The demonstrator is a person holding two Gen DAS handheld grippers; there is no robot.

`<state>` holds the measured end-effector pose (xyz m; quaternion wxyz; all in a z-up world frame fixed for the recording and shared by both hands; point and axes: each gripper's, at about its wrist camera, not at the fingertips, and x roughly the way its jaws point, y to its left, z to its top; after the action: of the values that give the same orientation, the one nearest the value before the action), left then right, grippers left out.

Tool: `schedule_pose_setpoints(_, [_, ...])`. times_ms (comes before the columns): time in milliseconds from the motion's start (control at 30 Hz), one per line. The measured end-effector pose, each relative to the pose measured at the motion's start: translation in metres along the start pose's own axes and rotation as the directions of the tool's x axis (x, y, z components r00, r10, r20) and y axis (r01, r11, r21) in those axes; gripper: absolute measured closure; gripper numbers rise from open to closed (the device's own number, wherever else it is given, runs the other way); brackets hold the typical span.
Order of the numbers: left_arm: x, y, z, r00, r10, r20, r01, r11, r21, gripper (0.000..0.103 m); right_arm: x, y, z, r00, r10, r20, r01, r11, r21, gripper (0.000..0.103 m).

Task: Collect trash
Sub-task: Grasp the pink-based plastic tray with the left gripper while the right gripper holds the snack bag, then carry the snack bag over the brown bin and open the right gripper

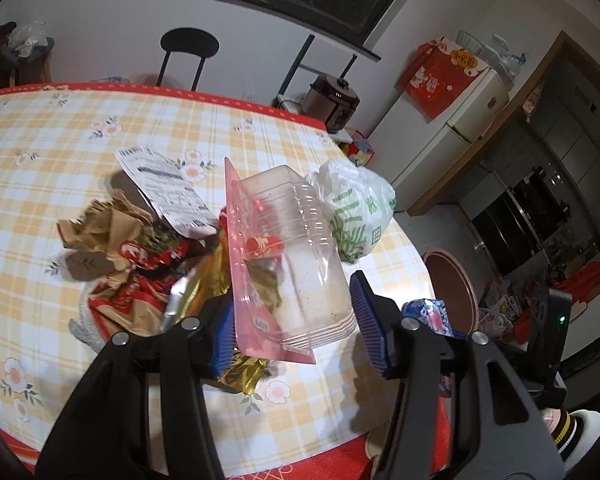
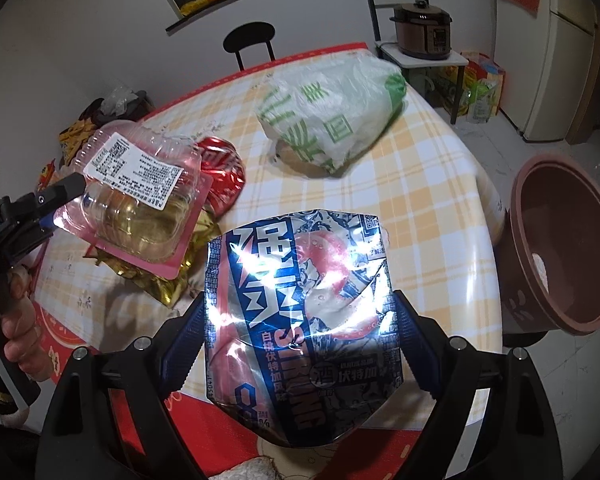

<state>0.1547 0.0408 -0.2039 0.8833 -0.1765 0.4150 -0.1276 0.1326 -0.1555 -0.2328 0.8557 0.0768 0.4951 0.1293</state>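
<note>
- Trash lies in a heap on the table (image 1: 40, 152), whose checked cloth has a red border; a crumpled brown paper bag (image 1: 100, 228) and gold foil wrapper (image 2: 160, 280) sit near its middle, and a white bag with green print (image 2: 332, 120) lies toward the far edge.
- The left gripper (image 1: 296, 320) tilts downward with a clear plastic clamshell box (image 1: 296, 248) between its blue pads; the box (pink-backed, with a printed label) looks lifted above the heap, and the jaws are clamped on it.
- The right gripper (image 2: 300, 340) points steeply down over the near edge, its jaws spread wide and grasping a flattened blue-and-silver drink can (image 2: 300, 312) by both sides.
- In the right wrist view, a person's hand (image 2: 16, 320) grips the left tool's handle at the left.
- A brown round bin (image 2: 560, 248) stands beside the table's right edge.
</note>
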Motion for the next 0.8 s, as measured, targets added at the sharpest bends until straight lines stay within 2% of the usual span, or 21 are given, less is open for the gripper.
schedule_pose_setpoints(367, [-0.032,-0.007,0.008,0.997,-0.018,0.078,0.016,1.000,0.026,0.050,-0.046,0.007,0.018,0.994,-0.024,0.110,0.026,0.999,-0.020,0.017])
schedule_pose_setpoints(600, [-0.035,-0.029,0.009,0.994,-0.016,0.104,0.013,1.000,0.022,0.050,-0.066,-0.033,0.018,0.989,-0.037,0.144,0.037,0.999,0.002,0.017])
schedule_pose_setpoints(800, [-0.029,-0.066,0.011,0.992,-0.010,0.123,0.009,1.000,0.005,0.050,-0.087,-0.081,0.027,0.983,-0.034,0.178,0.029,0.999,0.033,0.017])
